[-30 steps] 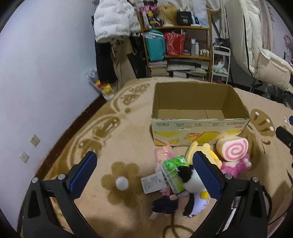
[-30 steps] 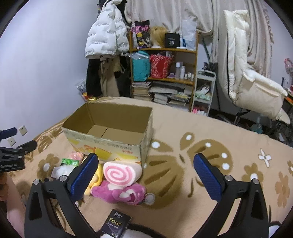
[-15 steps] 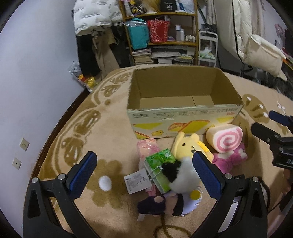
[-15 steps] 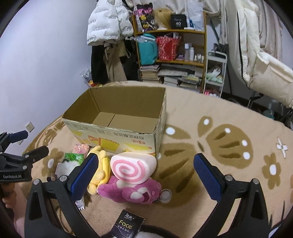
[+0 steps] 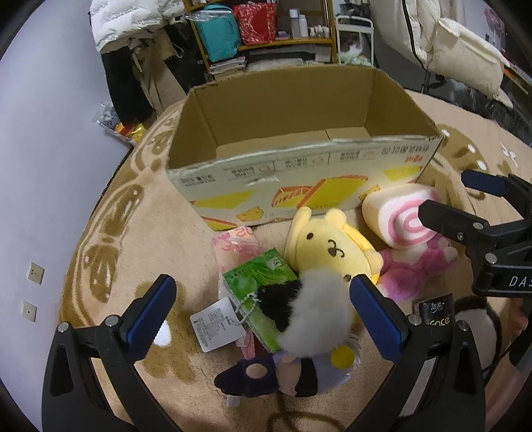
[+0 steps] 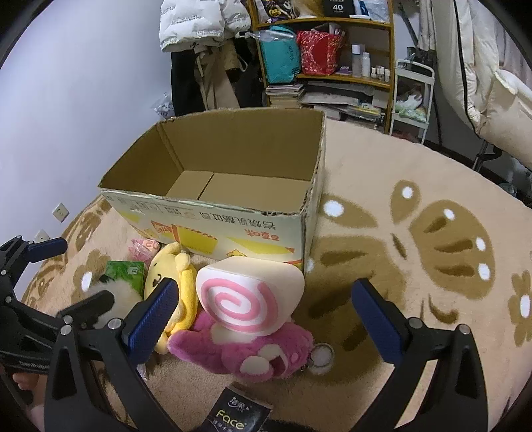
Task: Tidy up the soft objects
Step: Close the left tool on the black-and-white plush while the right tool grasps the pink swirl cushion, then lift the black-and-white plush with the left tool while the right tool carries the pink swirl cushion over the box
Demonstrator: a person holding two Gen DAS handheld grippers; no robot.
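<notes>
An empty cardboard box (image 5: 299,166) (image 6: 232,212) stands open on the beige rug. In front of it lies a pile of soft things: a yellow plush (image 5: 329,249) (image 6: 169,266), a pink swirl roll cushion (image 5: 399,219) (image 6: 246,295), a pink plush (image 6: 252,349) under the roll, a green tissue pack (image 5: 259,289) (image 6: 126,270), a pink packet (image 5: 232,242), and a black-and-white plush (image 5: 316,315). My left gripper (image 5: 262,319) is open above the green pack and the black-and-white plush. My right gripper (image 6: 262,319) is open around the swirl roll and also shows in the left wrist view (image 5: 465,206).
A black "Face" pack (image 6: 239,418) (image 5: 435,315) lies near the front. A white paper tag (image 5: 216,324) hangs off the pile. A shelf unit (image 6: 329,50), hanging jackets (image 6: 199,23) and a white cart (image 6: 412,96) stand behind the box. The wall (image 5: 40,166) borders the rug on the left.
Both grippers have moved forward and down toward the pile; the box and the toys look larger. The right gripper now frames the swirl roll. Both stay open.
</notes>
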